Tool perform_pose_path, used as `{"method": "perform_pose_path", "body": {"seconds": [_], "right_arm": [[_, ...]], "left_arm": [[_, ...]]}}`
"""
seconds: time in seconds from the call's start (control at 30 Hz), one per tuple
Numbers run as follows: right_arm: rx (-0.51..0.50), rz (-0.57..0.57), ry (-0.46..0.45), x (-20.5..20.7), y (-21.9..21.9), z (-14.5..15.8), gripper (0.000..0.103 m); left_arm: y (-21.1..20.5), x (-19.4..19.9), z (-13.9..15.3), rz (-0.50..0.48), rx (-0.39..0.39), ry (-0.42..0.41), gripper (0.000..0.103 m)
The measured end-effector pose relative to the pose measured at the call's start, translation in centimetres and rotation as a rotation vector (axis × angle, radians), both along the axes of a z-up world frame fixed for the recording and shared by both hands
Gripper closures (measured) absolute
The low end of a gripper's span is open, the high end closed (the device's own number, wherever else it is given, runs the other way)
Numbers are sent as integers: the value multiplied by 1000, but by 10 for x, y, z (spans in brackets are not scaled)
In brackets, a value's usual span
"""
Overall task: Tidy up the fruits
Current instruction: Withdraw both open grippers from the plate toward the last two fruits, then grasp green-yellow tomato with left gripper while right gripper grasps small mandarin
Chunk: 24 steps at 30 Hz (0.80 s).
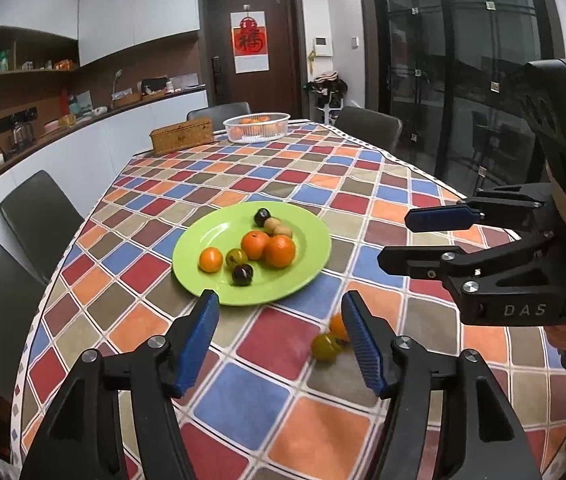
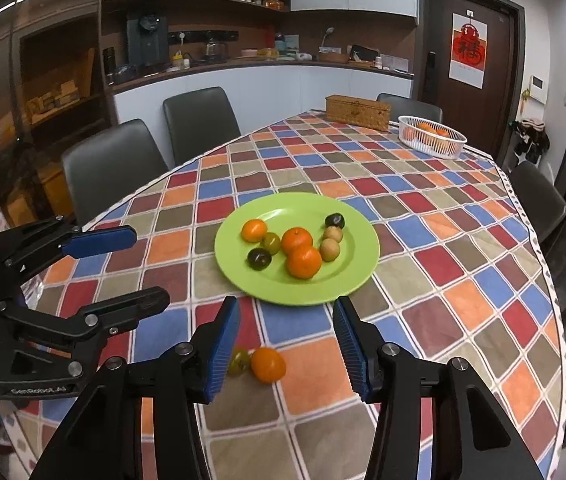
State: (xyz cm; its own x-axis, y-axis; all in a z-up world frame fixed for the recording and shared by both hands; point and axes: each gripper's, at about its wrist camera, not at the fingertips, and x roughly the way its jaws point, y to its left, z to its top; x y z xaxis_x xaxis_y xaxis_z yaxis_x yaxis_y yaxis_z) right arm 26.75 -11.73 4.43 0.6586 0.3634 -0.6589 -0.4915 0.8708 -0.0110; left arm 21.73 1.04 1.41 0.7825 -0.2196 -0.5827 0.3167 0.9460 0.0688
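Fruits are gathered mostly on the round lime-green plastic plate [image 2: 347,280], which rests on the checked multicolour tablecloth [image 2: 443,264] about midway along the table, somewhat toward its near edge. On the plate, read left to right in the right wrist view, are seen a small orange citrus fruit [image 2: 253,230], a greenish-yellow plum [image 2: 271,242], a dark purple plum [image 2: 259,259], two larger orange mandarins [image 2: 297,239] [image 2: 304,262] touching each other, two tan round fruits [image 2: 330,249] and a second dark plum [image 2: 335,221].

Two fruits are left off the plate, on the cloth between the plate and the near edge: a green-yellow plum [image 2: 239,361] and a small loose orange fruit [image 2: 268,365], touching or almost touching.

The left gripper [image 1: 281,340] is seen with its blue ribbed pads apart and nothing between them; the loose pair lies just beside its right pad. The right gripper [image 2: 287,344] is likewise parted and empty, with the loose pair lying below its opening, nearer its left pad. Neither claw is gripping anything.

A white slotted plastic basket [image 2: 431,146] holding oranges and a woven wicker box [image 2: 357,113] are set near the far end of the table.

The step in hand is judged to be a fresh approach, with most of the task done. Next, a descent onto one of the two loose fruits is called for, with pads closed on one alone, since the neighbour could be nudged and sent rolling.
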Motion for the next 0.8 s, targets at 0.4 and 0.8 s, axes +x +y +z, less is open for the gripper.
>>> {"method": "perform_pose_path", "body": {"seconds": [0.4,0.8], "right_arm": [[-74,59,81,-11,-3,-31,54],[-172,129,164,0,3,-67,54]], "left_arm": [[-21,-6,-28,-108,42,50,40],[-29,19,-64,-206,108,138,44]]}}
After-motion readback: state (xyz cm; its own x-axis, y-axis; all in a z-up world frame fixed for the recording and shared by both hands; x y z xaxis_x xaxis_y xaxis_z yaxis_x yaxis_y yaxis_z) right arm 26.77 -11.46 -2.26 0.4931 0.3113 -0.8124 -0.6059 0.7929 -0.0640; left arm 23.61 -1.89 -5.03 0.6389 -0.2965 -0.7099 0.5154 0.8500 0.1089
